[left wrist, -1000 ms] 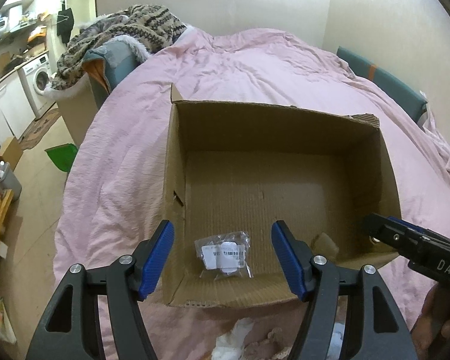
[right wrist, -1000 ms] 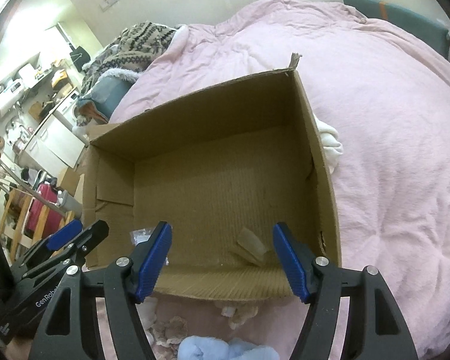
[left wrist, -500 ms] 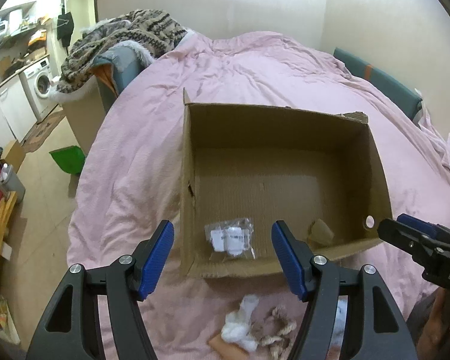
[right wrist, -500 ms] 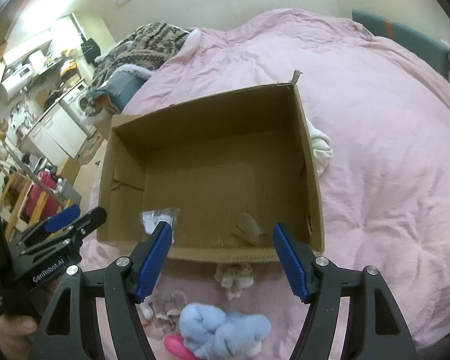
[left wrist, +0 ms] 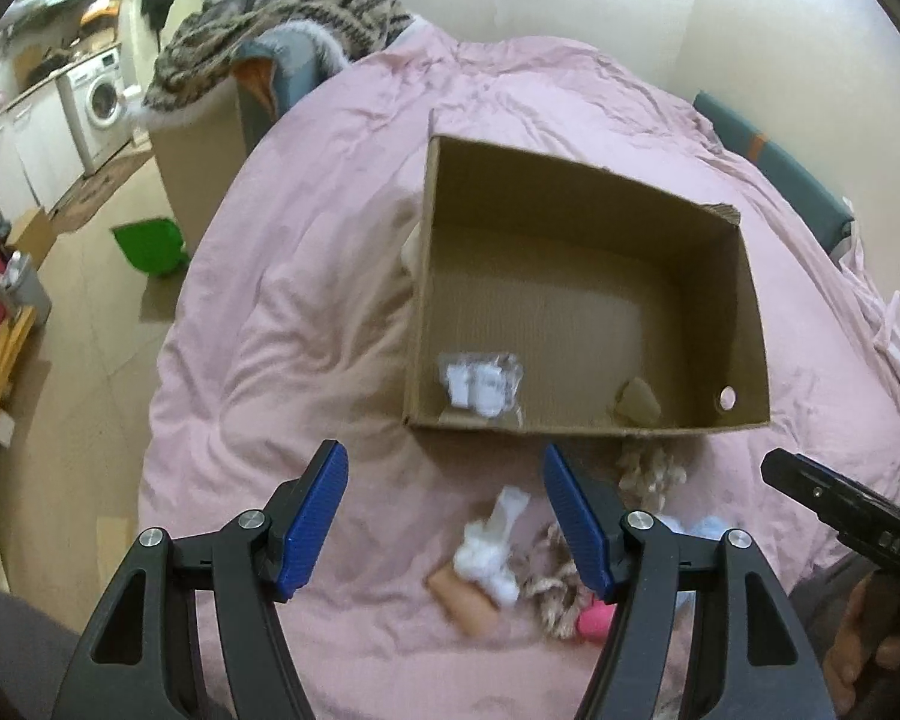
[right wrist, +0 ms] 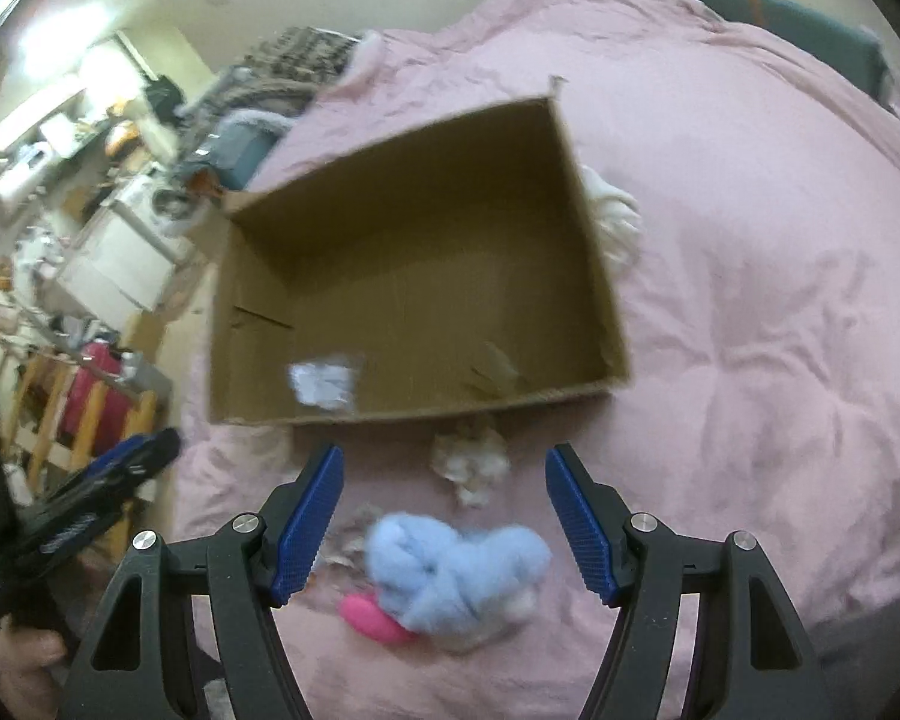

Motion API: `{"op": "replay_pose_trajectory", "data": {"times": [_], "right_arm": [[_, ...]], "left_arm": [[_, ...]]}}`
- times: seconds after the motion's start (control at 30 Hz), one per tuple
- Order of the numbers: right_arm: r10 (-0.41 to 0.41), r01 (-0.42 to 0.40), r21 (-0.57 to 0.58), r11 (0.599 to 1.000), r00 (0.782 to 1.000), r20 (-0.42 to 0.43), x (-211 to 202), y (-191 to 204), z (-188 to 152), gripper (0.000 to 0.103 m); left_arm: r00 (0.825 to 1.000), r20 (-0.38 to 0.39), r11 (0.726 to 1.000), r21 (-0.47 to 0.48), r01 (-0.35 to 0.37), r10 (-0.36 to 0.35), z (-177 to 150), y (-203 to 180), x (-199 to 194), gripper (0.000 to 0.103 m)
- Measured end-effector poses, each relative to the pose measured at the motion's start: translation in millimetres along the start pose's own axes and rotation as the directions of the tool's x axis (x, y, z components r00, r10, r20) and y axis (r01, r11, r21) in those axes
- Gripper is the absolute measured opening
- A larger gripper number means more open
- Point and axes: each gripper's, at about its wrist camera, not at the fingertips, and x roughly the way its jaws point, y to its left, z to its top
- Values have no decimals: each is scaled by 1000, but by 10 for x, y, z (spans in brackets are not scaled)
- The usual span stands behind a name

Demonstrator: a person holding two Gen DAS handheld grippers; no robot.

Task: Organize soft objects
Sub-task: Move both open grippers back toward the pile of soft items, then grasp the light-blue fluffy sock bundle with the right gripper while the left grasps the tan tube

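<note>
- Hovering over the pink duvet (left wrist: pixel 282 348), left gripper (left wrist: pixel 444 519) has its jaws spread wide, nothing between the blue pads (left wrist: pixel 315 519).
- Right gripper (right wrist: pixel 444 519) likewise gaping and empty, held above the light-blue fluffy toy (right wrist: pixel 450 573).
- Cardboard box (left wrist: pixel 747 300) sits open-topped on the duvet, beyond both grippers; inside lie a clear plastic packet (left wrist: pixel 480 384) near the front-left corner and a torn cardboard scrap (left wrist: pixel 636 402) toward the front right.
- Soft things lie loose on the duvet just in front of the box: beige knotted rope piece (left wrist: pixel 651 471), white crumpled cloth (left wrist: pixel 492 546), tan object (left wrist: pixel 462 597) beside it, pink item (right wrist: pixel 369 615) touching the blue toy (right view is motion-blurred, details soft).
- White fabric (right wrist: pixel 615 219) pokes out beside the box's right wall.
- Washing machine (left wrist: pixel 99 102) in the background, left.
</note>
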Motion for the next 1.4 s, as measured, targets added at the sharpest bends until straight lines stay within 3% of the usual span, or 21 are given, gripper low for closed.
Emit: {"op": "replay_pose_trajectory", "data": {"times": [0.2, 0.27, 0.33, 0.37, 0.67, 0.7, 0.73, 0.93, 1.1, 1.17, 1.27, 1.33, 1.4], "right_arm": [[10, 2, 104, 995, 993, -117, 168, -207, -165, 74], [51, -29, 142, 990, 986, -160, 255, -253, -218, 76], [97, -59, 173, 983, 971, -219, 386, -259, -271, 95], [98, -56, 174, 983, 965, -243, 444, -241, -301, 98], [31, 17, 113, 993, 914, -405, 1014, -74, -452, 98], [29, 19, 114, 993, 913, -406, 1028, -76, -448, 93], [32, 16, 115, 993, 916, -400, 1029, -81, -441, 81], [23, 26, 114, 993, 910, -414, 1012, -162, -432, 44], [57, -16, 121, 993, 936, -346, 784, -209, -341, 35], [114, -77, 147, 986, 957, -265, 597, -214, -266, 35], [195, -175, 140, 975, 970, -148, 323, -164, -154, 35], [227, -214, 119, 970, 968, -103, 217, -111, -123, 35], [224, -214, 102, 971, 970, -94, 177, -94, -115, 35]], "left_arm": [[997, -81, 998, -56, -15, 11, -151, 111, 43, 65], [995, -98, 997, -80, -18, 10, -195, 138, 73, 65], [993, -115, 995, -99, -15, 3, -216, 132, 125, 65], [993, -117, 995, -101, -16, 4, -222, 128, 142, 65], [991, -133, 996, -85, -25, 13, -182, 57, 277, 65], [990, -137, 996, -84, -27, 15, -183, 60, 288, 65], [990, -140, 996, -85, -30, 18, -179, 65, 295, 65], [984, -178, 990, -136, -37, 13, -170, 170, 396, 65], [979, -203, 985, -166, -38, 3, -196, 265, 440, 65], [978, -209, 980, -195, -24, -17, -211, 318, 454, 65], [972, -231, 975, -223, -18, -35, -241, 359, 503, 64], [968, -247, 973, -231, -13, -46, -264, 361, 542, 60], [961, -271, 973, -230, -2, -62, -295, 334, 595, 49]]}}
